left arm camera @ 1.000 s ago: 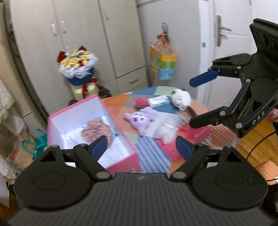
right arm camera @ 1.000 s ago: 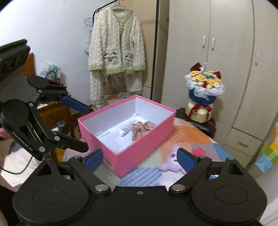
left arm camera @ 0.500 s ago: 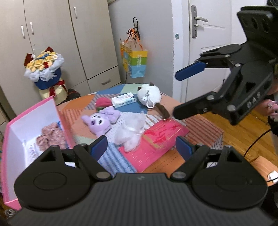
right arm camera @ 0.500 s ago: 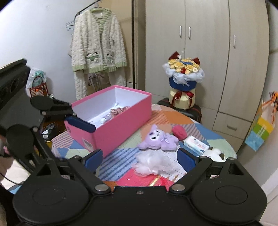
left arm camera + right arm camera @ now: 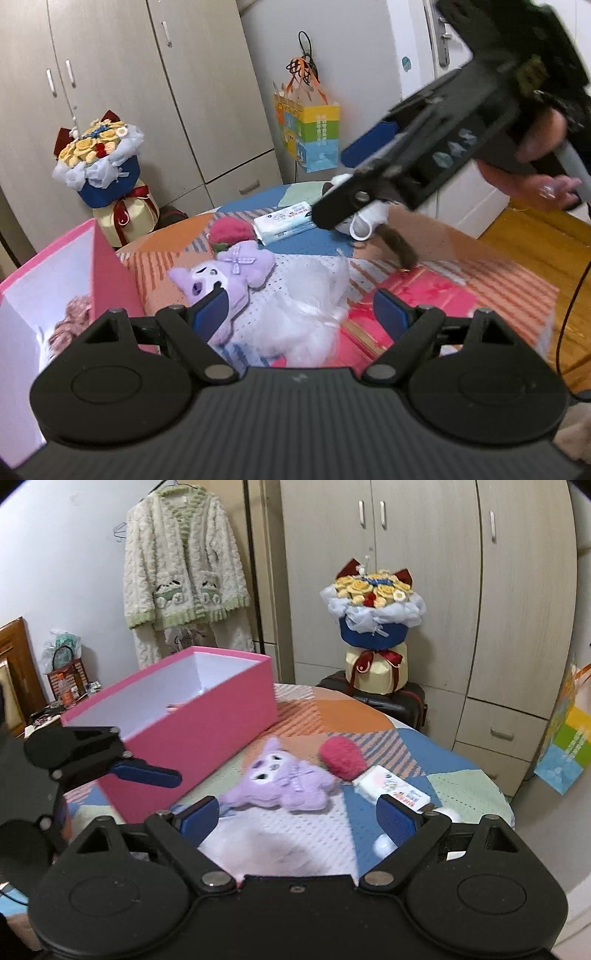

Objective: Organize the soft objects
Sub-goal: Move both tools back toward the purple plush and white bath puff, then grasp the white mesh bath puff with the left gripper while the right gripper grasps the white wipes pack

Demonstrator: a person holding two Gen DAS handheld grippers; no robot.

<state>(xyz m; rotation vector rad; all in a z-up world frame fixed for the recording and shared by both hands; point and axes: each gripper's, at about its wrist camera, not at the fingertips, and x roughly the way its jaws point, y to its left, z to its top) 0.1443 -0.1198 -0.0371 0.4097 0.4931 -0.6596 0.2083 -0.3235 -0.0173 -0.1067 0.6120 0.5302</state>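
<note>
On the patchwork tablecloth lie a purple plush (image 5: 225, 273) (image 5: 280, 779), a red fuzzy toy (image 5: 231, 230) (image 5: 341, 758) and a white fluffy bundle (image 5: 306, 321) (image 5: 280, 849). A white plush with a brown tail (image 5: 369, 221) lies farther back. My left gripper (image 5: 301, 317) is open just above the white bundle, touching nothing. My right gripper (image 5: 297, 819) (image 5: 351, 177) is open too, hovering over the bundle near the purple plush. The open pink box (image 5: 110, 266) (image 5: 192, 731) stands to the left with a brownish soft item (image 5: 70, 321) inside.
A tissue pack (image 5: 286, 221) (image 5: 391, 786) lies beside the red toy. A flat pink lid (image 5: 424, 299) lies at the table's right side. Behind the table are a flower bouquet (image 5: 373, 627), wardrobes, a hanging gift bag (image 5: 314, 136) and a cardigan (image 5: 184, 565).
Both grippers have come down and closer to the table. In the left view the box slid off to the left and the toys grew larger; the right gripper swung in over the toys.
</note>
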